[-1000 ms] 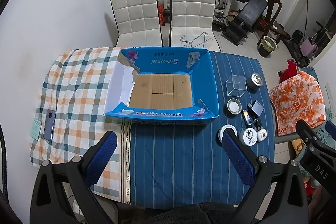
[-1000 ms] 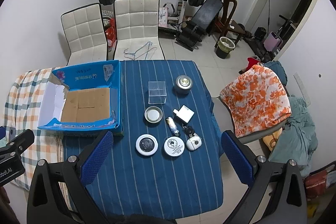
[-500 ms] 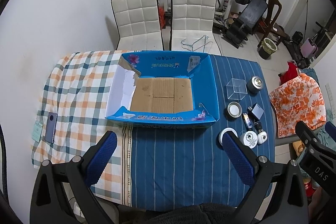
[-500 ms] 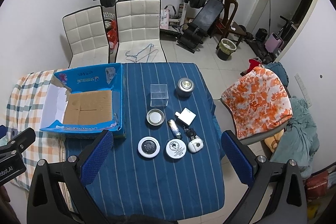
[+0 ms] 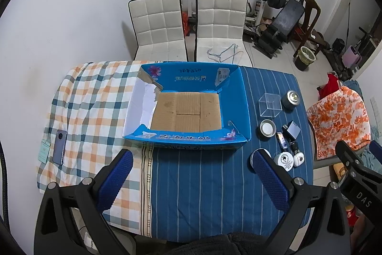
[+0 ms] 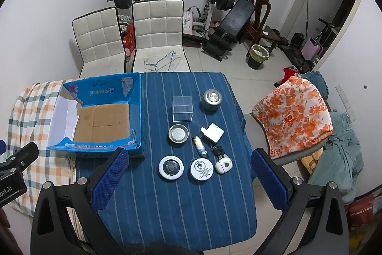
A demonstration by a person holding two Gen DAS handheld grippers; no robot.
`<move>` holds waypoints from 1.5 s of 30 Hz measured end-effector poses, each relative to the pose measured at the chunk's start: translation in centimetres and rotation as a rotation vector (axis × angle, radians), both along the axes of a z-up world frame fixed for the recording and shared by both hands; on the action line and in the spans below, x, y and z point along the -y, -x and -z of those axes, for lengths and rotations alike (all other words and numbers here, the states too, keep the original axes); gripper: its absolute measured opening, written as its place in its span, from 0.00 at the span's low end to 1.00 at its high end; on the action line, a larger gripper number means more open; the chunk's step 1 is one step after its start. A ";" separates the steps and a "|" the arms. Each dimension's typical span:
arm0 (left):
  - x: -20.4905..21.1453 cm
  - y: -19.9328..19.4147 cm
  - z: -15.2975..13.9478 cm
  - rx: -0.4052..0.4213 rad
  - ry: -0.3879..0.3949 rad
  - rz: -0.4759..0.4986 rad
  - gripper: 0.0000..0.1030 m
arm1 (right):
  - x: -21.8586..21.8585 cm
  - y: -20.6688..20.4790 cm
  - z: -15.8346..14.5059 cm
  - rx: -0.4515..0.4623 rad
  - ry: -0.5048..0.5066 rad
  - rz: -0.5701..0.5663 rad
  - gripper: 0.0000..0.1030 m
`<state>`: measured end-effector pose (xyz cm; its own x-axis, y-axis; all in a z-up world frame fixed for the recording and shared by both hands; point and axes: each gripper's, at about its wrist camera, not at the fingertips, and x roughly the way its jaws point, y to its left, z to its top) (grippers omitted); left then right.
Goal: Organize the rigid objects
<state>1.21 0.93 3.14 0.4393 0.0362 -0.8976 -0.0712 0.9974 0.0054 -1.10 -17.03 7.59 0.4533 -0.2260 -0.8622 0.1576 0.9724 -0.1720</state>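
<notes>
An open blue cardboard box (image 5: 235, 97) (image 6: 136, 106) stands on the table with a bare brown floor. To its right on the blue striped cloth lie several small objects: a clear plastic cube (image 6: 182, 108), a round metal tin (image 6: 212, 99), a metal lid (image 6: 178, 133), a white square charger (image 6: 213, 132), a small cylinder (image 6: 200, 143), two white round discs (image 6: 171, 167) (image 6: 202, 169) and a small white case (image 6: 224, 164). My left gripper (image 5: 192, 177) is open and empty, high above the table's near edge. My right gripper (image 6: 189, 177) is open and empty above the discs.
A phone (image 5: 60, 147) and a card lie on the checked cloth at the left. Two white chairs (image 5: 188, 25) stand behind the table. An orange-patterned chair (image 6: 293, 111) stands at the right. Gym equipment (image 6: 229, 23) fills the back.
Both grippers have risen and drawn back a little, so the table and box look smaller and lower in view. Nothing on the table has moved.
</notes>
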 end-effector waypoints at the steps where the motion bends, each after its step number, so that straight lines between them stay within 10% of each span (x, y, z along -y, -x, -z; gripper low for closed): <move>1: 0.0 0.1 -0.1 0.004 0.001 0.000 1.00 | 0.0 0.0 -0.1 0.001 0.000 0.001 1.00; 35: 0.3 1.1 -0.2 0.012 0.003 -0.004 1.00 | 0.1 0.6 -0.5 0.002 -0.028 0.001 1.00; 45: 6.3 -6.1 3.6 -0.032 0.046 0.105 1.00 | 9.6 -4.7 6.1 -0.131 -0.210 0.172 1.00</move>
<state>7.33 -5.32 -0.49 0.4097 -0.0499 -0.9108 0.0328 0.9987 -0.0399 3.60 -26.63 1.46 0.3060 -0.1006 -0.9467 0.3128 0.9498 0.0001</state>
